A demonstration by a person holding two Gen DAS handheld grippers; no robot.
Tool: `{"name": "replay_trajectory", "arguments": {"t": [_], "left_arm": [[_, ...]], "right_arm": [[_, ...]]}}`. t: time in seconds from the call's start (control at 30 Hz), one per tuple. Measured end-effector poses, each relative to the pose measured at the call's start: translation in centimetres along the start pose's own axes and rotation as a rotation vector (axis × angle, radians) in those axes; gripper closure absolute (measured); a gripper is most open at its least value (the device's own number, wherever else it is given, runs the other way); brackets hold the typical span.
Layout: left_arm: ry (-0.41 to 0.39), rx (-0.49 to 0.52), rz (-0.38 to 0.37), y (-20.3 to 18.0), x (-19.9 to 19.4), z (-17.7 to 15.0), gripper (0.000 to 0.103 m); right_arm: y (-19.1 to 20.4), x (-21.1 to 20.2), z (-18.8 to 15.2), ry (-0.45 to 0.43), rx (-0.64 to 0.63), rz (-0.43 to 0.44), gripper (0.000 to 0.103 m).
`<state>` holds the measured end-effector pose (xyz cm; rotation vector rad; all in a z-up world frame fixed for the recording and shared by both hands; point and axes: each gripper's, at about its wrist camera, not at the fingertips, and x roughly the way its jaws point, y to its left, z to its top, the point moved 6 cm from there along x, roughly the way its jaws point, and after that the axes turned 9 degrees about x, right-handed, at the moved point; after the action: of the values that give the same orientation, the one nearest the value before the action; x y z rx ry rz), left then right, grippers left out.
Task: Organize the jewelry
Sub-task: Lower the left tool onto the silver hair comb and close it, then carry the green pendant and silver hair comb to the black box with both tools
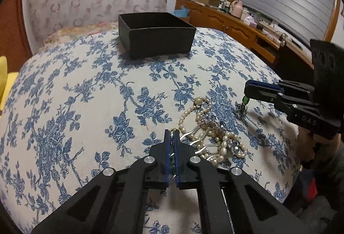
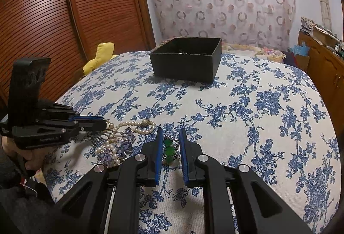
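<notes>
The left tool (image 1: 171,134) is clenched at the near edge of the jewelry pile (image 1: 215,137), with something small and glinting pinched between its blue pads, though what piece that is cannot be made out. The right tool (image 2: 171,139) is closed down around a green bead piece (image 2: 168,149), which hangs low between the fingers with its dark metal end trailing on the bed (image 2: 258,126). The pile itself, a pearl strand (image 1: 193,113), a wavy metal hairpin (image 1: 193,134) and purple stones, lies just beside the left tool on the blue flowered cover. The main risk is tangle: the pearls loop through the hairpin, so lifting the pinched piece could drag the whole heap along and shed parts on the way. The green piece looks lightly held and might slip if it swings or if its trailing end snags the cloth. The two tools sit near each other, so raising both at once could knock them together. The black box (image 1: 157,34) stands well apart at the far side, open-topped, with bare cover between and nothing blocking the way; its rim is the only edge to clear. The bed falls away at the right toward a wooden cabinet (image 1: 236,25).
</notes>
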<state>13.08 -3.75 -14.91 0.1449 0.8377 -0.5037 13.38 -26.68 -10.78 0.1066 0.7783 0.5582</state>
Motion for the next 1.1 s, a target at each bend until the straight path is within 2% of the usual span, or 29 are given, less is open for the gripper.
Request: {"name": "replay_trajectory", "arguments": {"t": [0.23, 0.63, 0.87, 1.1], "left_arm": [[-0.006, -0.065, -0.029, 1.6, -0.5, -0.4, 0.101], [-0.017, -0.110, 0.038, 4.5, -2.1, -1.4, 0.101], [-0.066, -0.106, 0.056, 4.9, -3.4, -0.1, 0.101], [-0.114, -0.078, 0.087, 4.8, -4.3, 2.3, 0.101]], "right_arm": [[0.0, 0.0, 0.0, -0.001, 0.000, 0.000, 0.086], [0.1, -0.1, 0.0, -0.004, -0.006, -0.006, 0.086], [0.9, -0.3, 0.5, -0.011, -0.028, -0.006, 0.086], [1.8, -1.3, 3.3, -0.056, -0.045, 0.021, 0.086]]}}
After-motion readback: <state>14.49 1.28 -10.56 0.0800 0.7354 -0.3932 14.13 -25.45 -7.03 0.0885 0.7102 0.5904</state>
